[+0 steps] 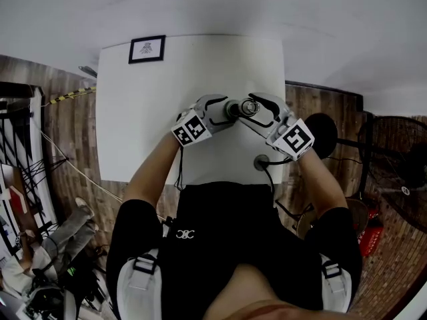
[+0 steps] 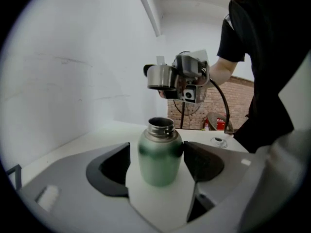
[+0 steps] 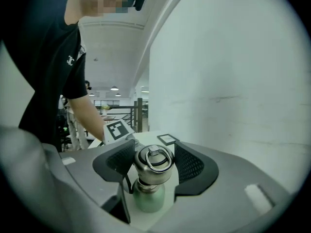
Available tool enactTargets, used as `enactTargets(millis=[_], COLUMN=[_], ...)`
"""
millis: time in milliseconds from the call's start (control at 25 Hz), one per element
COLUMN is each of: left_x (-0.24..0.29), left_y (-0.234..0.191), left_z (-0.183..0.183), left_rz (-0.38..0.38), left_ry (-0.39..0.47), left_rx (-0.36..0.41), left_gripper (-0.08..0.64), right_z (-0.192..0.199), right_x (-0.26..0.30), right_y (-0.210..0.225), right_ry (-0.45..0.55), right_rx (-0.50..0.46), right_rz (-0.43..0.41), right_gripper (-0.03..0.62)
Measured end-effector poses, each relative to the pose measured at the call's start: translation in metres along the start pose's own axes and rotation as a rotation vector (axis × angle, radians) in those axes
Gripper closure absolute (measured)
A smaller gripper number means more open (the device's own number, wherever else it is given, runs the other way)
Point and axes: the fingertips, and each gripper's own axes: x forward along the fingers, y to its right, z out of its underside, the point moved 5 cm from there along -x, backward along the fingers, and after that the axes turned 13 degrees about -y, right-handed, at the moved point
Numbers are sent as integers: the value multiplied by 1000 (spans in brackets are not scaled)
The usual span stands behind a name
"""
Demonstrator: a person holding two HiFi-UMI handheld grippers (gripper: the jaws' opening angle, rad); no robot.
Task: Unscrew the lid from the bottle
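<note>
Bottle (image 2: pixel 156 159): green body with a bare steel neck, mouth open; it stands upright on the white surface (image 1: pixel 137 119), right of the middle and closer to the right edge than the left.
Lid (image 2: pixel 159 76): steel, with a ring handle on top; off the neck and held in the air above the bottle, clearly apart from it.
Left gripper (image 2: pixel 156 155): jaws grasping the bottle's body from both sides, with the dark pads at its shoulder.
Right gripper (image 3: pixel 154 160): jaws clenched on the sides of the lid, ring handle facing the camera, the bottle showing below it.
Framed card (image 1: pixel 147 49): lies flat at the far left corner of the surface.
Small round object (image 1: pixel 261 162): at the near edge toward the right corner, with a cable running off it.
Person (image 1: pixel 227 245): in a black shirt, at the near edge.
</note>
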Motion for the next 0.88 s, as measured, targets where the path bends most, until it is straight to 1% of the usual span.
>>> enactTargets(millis=[80, 160, 280, 400, 440, 560, 600, 680, 720, 880], left_x=[-6, -16, -36, -62, -73, -113, -125, -147, -156, -190], left_y=[0, 3, 11, 15, 16, 28, 32, 35, 35, 39], left_z=[-3, -8, -17, -26, -30, -39, -41, -43, -44, -52], left_rz=[-59, -125, -240, -382, -433, -573, -613, -686, -717, -814], left_ry=[17, 48, 86, 136, 154, 215, 236, 252, 250, 227], left_rx=[-26, -68, -130, -199, -233, -362, -398, -441, -454, -505], left_gripper=[184, 186, 191, 258, 279, 408, 439, 491, 506, 506], right_z=[0, 3, 5, 3, 0, -10, -15, -24, -30, -48], right_x=[-10, -20, -33, -40, -43, -53, -55, -56, -55, -57], right_y=[4, 5, 2, -2, -5, -21, -26, -32, -33, -39], right_ry=[36, 69, 100, 112, 119, 141, 147, 160, 166, 197], right_rx=[46, 97, 158, 192, 202, 228, 227, 215, 209, 201], right_rz=[114, 220, 365, 486, 515, 578, 592, 610, 618, 650], right_gripper=[331, 331, 331, 331, 331, 331, 331, 331, 331, 331])
